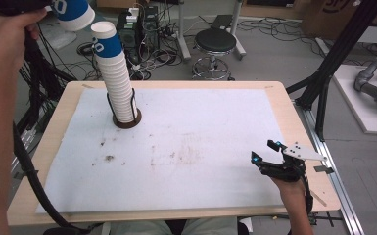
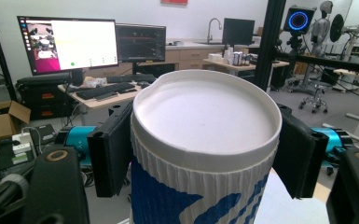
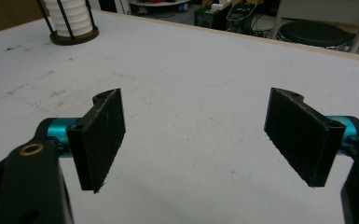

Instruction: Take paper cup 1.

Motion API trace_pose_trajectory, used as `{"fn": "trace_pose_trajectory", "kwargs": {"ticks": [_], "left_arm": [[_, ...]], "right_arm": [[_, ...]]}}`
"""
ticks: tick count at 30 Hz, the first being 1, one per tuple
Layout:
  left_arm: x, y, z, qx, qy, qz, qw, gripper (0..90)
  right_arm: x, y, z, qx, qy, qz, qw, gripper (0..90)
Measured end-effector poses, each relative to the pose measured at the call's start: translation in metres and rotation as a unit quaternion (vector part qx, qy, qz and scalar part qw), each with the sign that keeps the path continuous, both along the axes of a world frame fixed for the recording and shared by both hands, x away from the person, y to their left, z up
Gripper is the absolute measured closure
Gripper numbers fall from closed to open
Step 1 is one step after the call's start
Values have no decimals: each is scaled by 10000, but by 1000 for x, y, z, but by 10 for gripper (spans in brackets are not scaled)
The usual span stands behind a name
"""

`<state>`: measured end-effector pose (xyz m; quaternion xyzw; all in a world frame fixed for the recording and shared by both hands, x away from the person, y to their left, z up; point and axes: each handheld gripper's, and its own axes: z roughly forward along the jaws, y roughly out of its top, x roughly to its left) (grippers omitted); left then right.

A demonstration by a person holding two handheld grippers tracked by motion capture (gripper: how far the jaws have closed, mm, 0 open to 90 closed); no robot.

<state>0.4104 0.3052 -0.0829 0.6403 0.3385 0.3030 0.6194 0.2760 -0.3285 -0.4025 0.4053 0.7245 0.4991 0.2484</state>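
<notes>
I hold one cup (image 2: 205, 149) in my left gripper (image 1: 61, 10), its jaws closed against the cup's ribbed sides just under the base, which faces the left gripper view's camera; so the cup is upside down in my grip, its mouth pointing away and down. In the high view that cup (image 1: 74, 13) hangs up and to the left of the stack (image 1: 115, 73), just apart from its top cup; the stack leans a little toward that side, so its long axis runs from the holder up and left toward my cup. As I judge it, the move in hand turns on this: cup and stack top are near but not in line, and the cup's axis is tilted against the stack's.

The holder (image 1: 126, 120), a dark ring base with thin wire uprights, stands on the table (image 1: 294, 127) at the far left of the white mat (image 1: 200, 147); it holds the whole stack, cups nested mouth down.

My right gripper (image 1: 265, 152) rests far right of the holder, near the mat's front corner; its jaws stand wide apart and hold nothing; the left hand is much the nearer to the stack.
</notes>
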Motion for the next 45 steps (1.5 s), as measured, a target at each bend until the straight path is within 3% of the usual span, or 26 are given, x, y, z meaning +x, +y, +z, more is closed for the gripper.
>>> {"fn": "trace_pose_trajectory", "kwargs": {"ticks": [8, 17, 21, 28, 31, 37, 40, 42, 43, 44, 45], "left_arm": [[-22, 16, -14, 98, -10, -128, 9999, 294], [-46, 16, -28, 179, -70, -452, 9988, 295], [-60, 6, -54, 120, -56, -770, 9969, 296], [-66, -6, -83, 201, 75, -995, 9948, 296], [-69, -14, -99, 195, 122, -1156, 9930, 296], [-73, -27, -117, 184, 203, -1380, 9901, 296], [-74, -37, -127, 251, 229, -1527, 9877, 296], [-74, -47, -139, 284, 220, -1704, 9847, 296], [-74, -47, -139, 284, 220, -1704, 9847, 296], [-74, -54, -148, 362, 220, -1803, 9827, 296], [-74, -54, -148, 362, 220, -1803, 9827, 296]], "right_arm": [[0, 2, 1, 8, -13, 6, 10000, 209], [1, 5, 0, -10, -11, 36, 10000, 209], [1, 7, 0, -7, 11, 75, 10000, 209], [1, 11, 0, -12, 14, 132, 9999, 209], [1, 11, 0, -31, 8, 136, 9999, 209], [1, 11, -1, -21, 35, 136, 9999, 209], [2, 12, -1, -44, 9, 150, 9999, 209], [2, 13, -1, -36, 51, 160, 9999, 209], [2, 13, -1, -36, 51, 160, 9999, 209], [3, 13, -1, -17, 49, 199, 9998, 209], [3, 14, -2, -12, 54, 210, 9998, 209]]}}
